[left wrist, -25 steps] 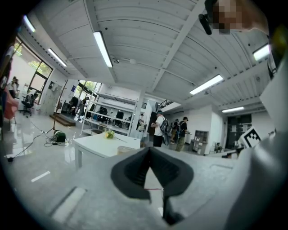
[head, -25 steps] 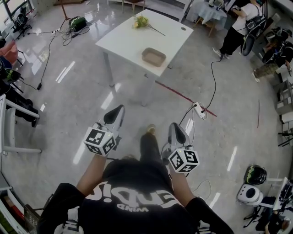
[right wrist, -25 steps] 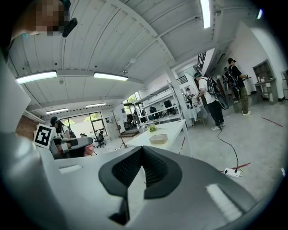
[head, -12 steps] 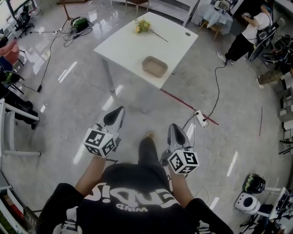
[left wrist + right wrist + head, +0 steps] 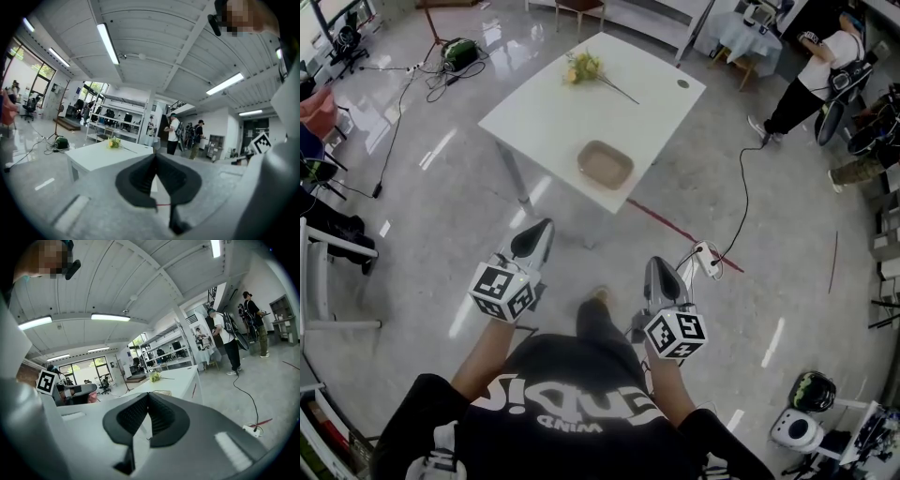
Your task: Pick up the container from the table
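Lying near the front edge of the white rectangular table (image 5: 546, 111), the shallow tan rectangular container (image 5: 605, 164) sits ahead of the person and well apart from both tools. Bare floor separates it from them. The left gripper (image 5: 541, 226) and the right gripper (image 5: 657, 262) are held out side by side, pointing roughly toward the table. Each has its jaws pressed together with nothing between them, as each gripper's own view confirms.

The container falls between the lines of the two grippers, so neither hand looks plainly nearer. In the right gripper view its rim peeks just above the closed tips. Its long axis runs roughly along the table's front edge. The coming move, judged from this, calls for closing the gap and spreading the jaws. A yellow flower sprig (image 5: 581, 67) lies at the far side, out of the way.
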Available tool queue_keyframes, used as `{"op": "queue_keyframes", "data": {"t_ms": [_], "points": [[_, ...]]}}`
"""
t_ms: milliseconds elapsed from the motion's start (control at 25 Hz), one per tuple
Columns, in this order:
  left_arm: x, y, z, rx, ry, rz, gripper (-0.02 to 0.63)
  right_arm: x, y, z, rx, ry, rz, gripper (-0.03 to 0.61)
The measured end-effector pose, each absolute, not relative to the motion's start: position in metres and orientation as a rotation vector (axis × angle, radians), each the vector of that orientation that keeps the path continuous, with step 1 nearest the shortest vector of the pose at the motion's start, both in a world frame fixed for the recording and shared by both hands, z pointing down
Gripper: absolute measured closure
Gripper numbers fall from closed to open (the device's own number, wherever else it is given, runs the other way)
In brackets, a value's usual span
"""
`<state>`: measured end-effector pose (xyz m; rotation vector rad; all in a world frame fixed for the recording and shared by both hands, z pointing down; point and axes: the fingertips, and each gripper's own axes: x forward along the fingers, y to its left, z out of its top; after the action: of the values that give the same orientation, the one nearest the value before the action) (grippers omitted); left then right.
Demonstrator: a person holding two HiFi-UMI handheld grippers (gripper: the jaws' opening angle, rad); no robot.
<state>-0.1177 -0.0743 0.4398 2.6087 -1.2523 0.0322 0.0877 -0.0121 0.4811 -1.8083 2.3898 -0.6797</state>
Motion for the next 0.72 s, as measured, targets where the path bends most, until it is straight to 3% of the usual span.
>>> {"op": "queue_keyframes", "data": {"t_ms": [720], "points": [[-0.045, -0.205, 0.415, 2.573, -1.399, 0.030, 0.612, 0.167, -0.169, 0.474, -1.682, 2.482, -0.676, 0.578]]}}
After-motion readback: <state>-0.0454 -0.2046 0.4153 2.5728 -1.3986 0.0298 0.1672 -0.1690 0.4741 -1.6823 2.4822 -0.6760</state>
